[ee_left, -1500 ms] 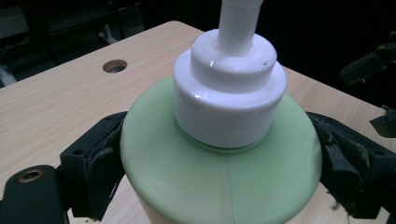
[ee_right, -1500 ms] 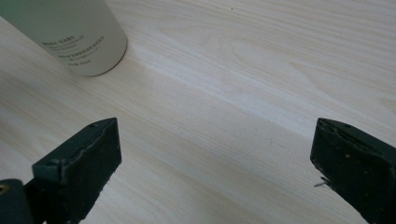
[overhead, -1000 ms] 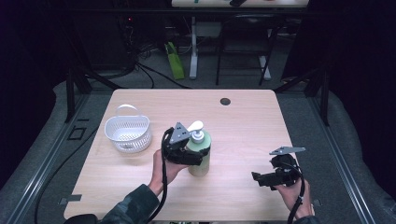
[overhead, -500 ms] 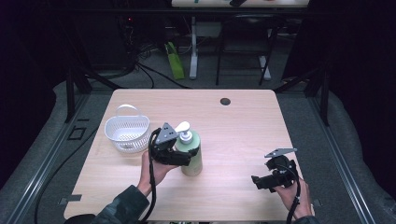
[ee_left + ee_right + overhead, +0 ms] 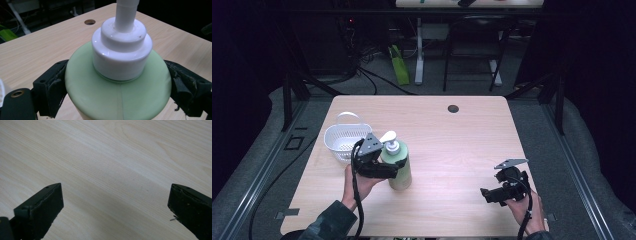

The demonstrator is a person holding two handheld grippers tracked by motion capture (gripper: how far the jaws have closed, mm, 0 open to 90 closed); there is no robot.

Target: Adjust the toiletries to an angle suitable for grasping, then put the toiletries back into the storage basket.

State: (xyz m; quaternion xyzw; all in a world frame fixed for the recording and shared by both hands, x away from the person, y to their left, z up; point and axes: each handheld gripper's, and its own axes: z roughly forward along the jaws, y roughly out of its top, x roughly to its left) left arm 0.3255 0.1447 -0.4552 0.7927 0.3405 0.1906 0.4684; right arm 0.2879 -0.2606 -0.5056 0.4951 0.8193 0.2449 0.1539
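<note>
1. Step in hand: transport. My left tool (image 5: 387,167) is clamped on the bottle (image 5: 398,167), and I judge the work to be carrying it toward the basket (image 5: 343,140).
2. Left tool state: the jaws stand wide, one pad on each flank of the green shoulder. In the left gripper view the bottle (image 5: 117,92) sits squarely between the pads (image 5: 56,86), with both pressing on it; the white pump collar rises just ahead of the tool.
3. Bottle position: upright, between the left jaws. I cannot tell whether its base rests on the bench (image 5: 452,150) or rides just clear of it.
4. Basket position: just beside the left tool, on the side away from my right tool. It appears to be apart from the bottle.
5. Right tool (image 5: 486,194) state: jaws wide apart, nothing between them; in the right gripper view, bare bench (image 5: 112,170) shows between the pads. It is well apart from the bottle and idle.
6. Next move, as I judge it: raise the bottle above the basket rim, bring it over the opening, then lower it.
7. Caution: the bottle looks tall against the shallow basket. Keep it upright and hold the clamp until the base is seated.
</note>
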